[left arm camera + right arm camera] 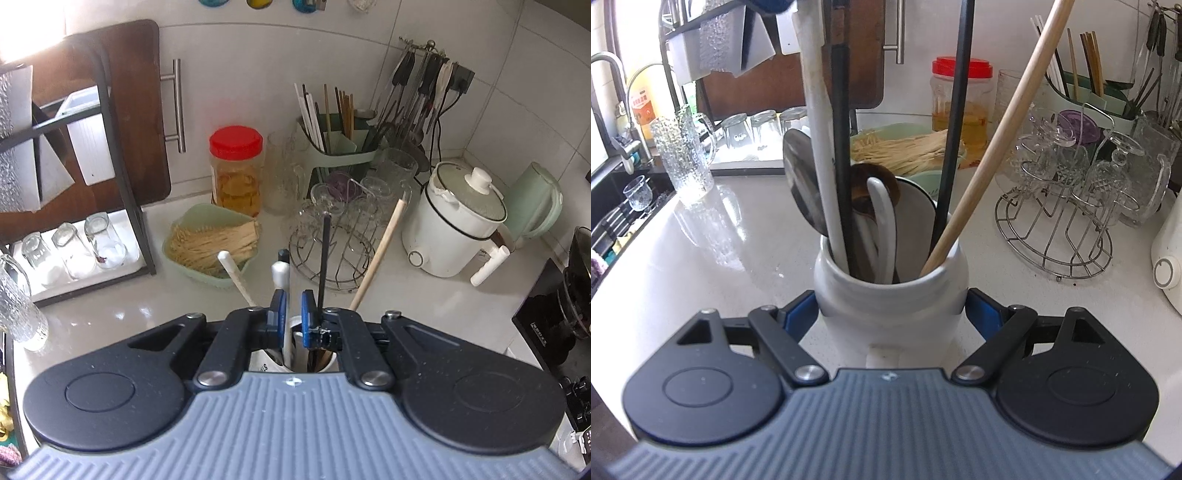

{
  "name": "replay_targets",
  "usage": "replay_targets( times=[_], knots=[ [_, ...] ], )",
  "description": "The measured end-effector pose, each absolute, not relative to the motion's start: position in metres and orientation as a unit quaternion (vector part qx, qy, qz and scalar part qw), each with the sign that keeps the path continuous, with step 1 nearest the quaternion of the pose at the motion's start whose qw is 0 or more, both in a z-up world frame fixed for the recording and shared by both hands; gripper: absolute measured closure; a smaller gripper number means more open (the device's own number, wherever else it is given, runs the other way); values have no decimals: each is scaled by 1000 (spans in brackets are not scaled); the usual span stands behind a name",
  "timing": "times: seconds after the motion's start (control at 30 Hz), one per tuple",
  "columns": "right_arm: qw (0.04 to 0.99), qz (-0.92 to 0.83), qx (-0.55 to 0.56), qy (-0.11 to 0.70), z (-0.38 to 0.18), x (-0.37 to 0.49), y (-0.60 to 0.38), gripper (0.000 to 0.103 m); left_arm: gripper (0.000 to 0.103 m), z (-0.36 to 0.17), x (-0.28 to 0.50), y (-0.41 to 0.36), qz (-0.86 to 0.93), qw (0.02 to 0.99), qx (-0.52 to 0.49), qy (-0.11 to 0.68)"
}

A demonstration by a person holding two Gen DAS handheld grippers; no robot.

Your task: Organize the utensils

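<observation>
Right tongs (891, 314) are clamped on the white jar (890, 295) at six o'clock. Left tongs (291, 314), nearly together with nothing between the pads, are held over its utensils (842, 147). One handle apparently must be picked next.

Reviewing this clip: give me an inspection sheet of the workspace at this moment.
Surface: pale glossy countertop.
Job's things: white crock holding a wooden stick, black handles, white handles.
Clutter: red-lidded jar, wire glass rack, green noodle tray, white cooker.
Grippers: right gripper shut on the crock; left gripper slightly open above it, white handle between the pads.
Cables: black cord at wall socket.
Surroundings: tiled wall, sink at left.
</observation>
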State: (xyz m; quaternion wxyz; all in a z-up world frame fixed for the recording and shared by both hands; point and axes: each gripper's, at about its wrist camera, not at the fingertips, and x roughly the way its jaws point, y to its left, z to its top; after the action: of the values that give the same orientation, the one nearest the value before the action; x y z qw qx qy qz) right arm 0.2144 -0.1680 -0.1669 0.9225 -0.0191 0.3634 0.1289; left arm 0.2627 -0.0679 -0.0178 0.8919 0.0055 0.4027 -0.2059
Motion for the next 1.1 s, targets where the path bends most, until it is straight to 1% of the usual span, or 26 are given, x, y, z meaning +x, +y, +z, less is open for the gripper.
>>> replay_targets(
  times=[0.03, 0.07, 0.13, 0.17, 0.2, 0.23, 0.27, 0.37, 0.67, 0.9, 1.1],
  knots=[
    [922, 129, -14, 364, -167, 215, -170, 15, 79, -15, 262, -66, -206, 893, 3, 400],
    [922, 130, -9, 365, -166, 215, -171, 15, 62, -12, 261, -63, -205, 895, 2, 395],
    [922, 131, -3, 365, -166, 215, -173, 15, 45, -6, 258, -58, -201, 902, 2, 383],
    [922, 133, 4, 362, -165, 214, -175, 8, 39, -3, 256, -55, -199, 905, 4, 377],
    [924, 136, 14, 358, -163, 214, -176, 3, 36, -1, 255, -51, -195, 907, 5, 372],
    [925, 136, 21, 354, -161, 213, -177, 0, 31, 1, 254, -48, -191, 909, 6, 370],
    [926, 135, 24, 352, -160, 213, -177, 0, 25, 4, 252, -44, -185, 911, 7, 368],
    [931, 123, 21, 344, -153, 211, -175, 0, 15, 9, 249, -29, -173, 916, 5, 361],
    [944, 96, 37, 312, -106, 192, -180, 0, 6, 28, 238, 14, -154, 923, -20, 353],
    [959, 67, 49, 271, -45, 166, -195, 0, 5, 49, 216, 29, -134, 931, -12, 341],
    [968, 78, 44, 233, -7, 132, -213, 0, 2, 61, 174, 26, -93, 945, -26, 311]
  ],
)
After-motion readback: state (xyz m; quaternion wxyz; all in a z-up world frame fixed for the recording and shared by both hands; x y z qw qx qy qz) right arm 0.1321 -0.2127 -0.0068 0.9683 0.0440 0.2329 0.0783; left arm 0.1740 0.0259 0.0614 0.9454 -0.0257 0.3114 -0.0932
